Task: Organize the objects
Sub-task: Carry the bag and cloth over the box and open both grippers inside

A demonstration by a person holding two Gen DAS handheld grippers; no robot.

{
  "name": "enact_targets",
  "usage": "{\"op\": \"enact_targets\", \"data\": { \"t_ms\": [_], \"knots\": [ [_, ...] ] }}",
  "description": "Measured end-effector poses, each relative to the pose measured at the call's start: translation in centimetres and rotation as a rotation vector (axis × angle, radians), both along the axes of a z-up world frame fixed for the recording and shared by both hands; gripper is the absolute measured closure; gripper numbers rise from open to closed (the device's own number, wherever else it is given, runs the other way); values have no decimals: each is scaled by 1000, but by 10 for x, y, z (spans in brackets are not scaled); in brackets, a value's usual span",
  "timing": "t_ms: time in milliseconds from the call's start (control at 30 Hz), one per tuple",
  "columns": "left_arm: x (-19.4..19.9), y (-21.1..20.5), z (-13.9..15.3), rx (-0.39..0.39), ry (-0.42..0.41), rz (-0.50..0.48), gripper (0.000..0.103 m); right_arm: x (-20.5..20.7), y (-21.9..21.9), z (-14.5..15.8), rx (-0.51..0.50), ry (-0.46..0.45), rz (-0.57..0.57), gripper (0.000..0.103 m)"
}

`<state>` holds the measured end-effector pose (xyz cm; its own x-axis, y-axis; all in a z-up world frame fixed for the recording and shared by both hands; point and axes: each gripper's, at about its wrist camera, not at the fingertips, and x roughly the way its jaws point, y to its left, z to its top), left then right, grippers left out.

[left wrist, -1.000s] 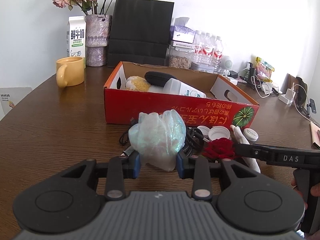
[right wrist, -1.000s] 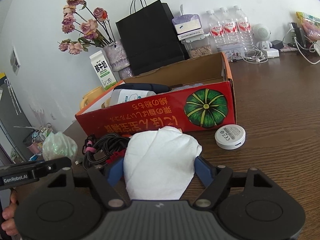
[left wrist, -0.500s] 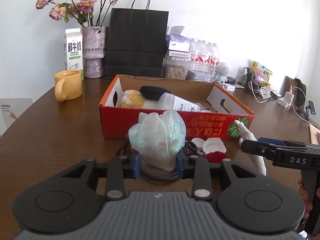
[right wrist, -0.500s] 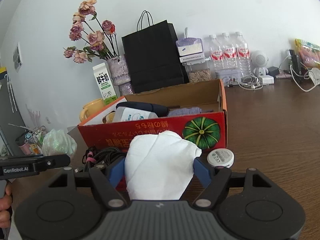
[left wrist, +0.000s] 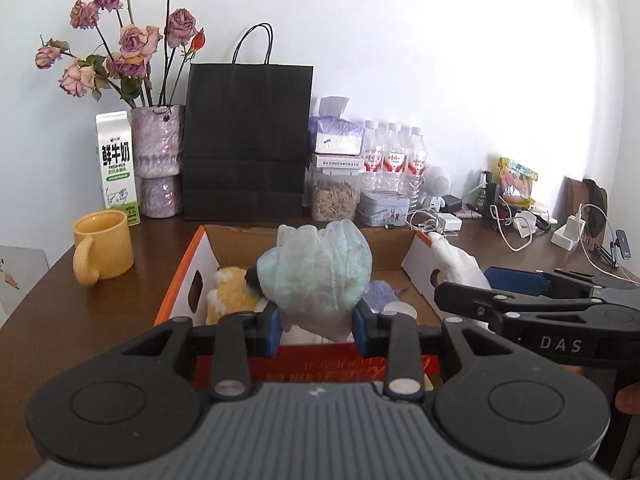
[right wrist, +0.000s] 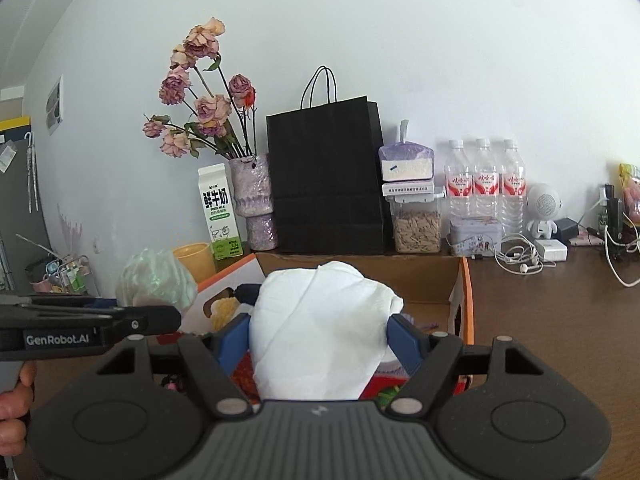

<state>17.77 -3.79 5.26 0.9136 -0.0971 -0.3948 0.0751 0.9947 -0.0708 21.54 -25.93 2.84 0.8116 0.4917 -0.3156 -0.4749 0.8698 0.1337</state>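
My left gripper [left wrist: 316,326] is shut on a crumpled pale green plastic bag [left wrist: 316,276], held above the near wall of the red cardboard box [left wrist: 180,292]. My right gripper [right wrist: 320,338] is shut on a wad of white paper [right wrist: 320,332], also raised over the box [right wrist: 464,304]. In the left wrist view the right gripper [left wrist: 460,276] and its white wad [left wrist: 456,260] show at the right. The green bag [right wrist: 156,280] appears at the left of the right wrist view. Inside the box lie a yellow plush item [left wrist: 232,292], a purple cloth [left wrist: 380,292] and other things, partly hidden.
Along the wall stand a black paper bag [left wrist: 246,140], a vase of dried roses [left wrist: 156,160], a milk carton [left wrist: 116,168], a yellow mug [left wrist: 104,252], water bottles [left wrist: 394,160], a jar and tin. Chargers and cables [left wrist: 512,224] clutter the right side of the brown table [left wrist: 48,300].
Both grippers have risen from table level with their loads and now hang over the box's near edge. The cables, lids and red item in front of the box have dropped out of sight.
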Motion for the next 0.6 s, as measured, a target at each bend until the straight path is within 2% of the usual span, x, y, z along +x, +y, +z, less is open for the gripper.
{"op": "enact_targets", "data": {
  "t_ms": [233, 367, 600],
  "knots": [
    [54, -6, 10, 0, -27, -9, 69, 54, 20, 8, -21, -8, -7, 30],
    [81, -6, 6, 3, -34, -6, 69, 78, 24, 1, -24, -1, -22, 31],
    [109, -4, -9, -14, 16, -40, 69, 90, 20, -16, -50, 27, -28, 31]
  ]
}}
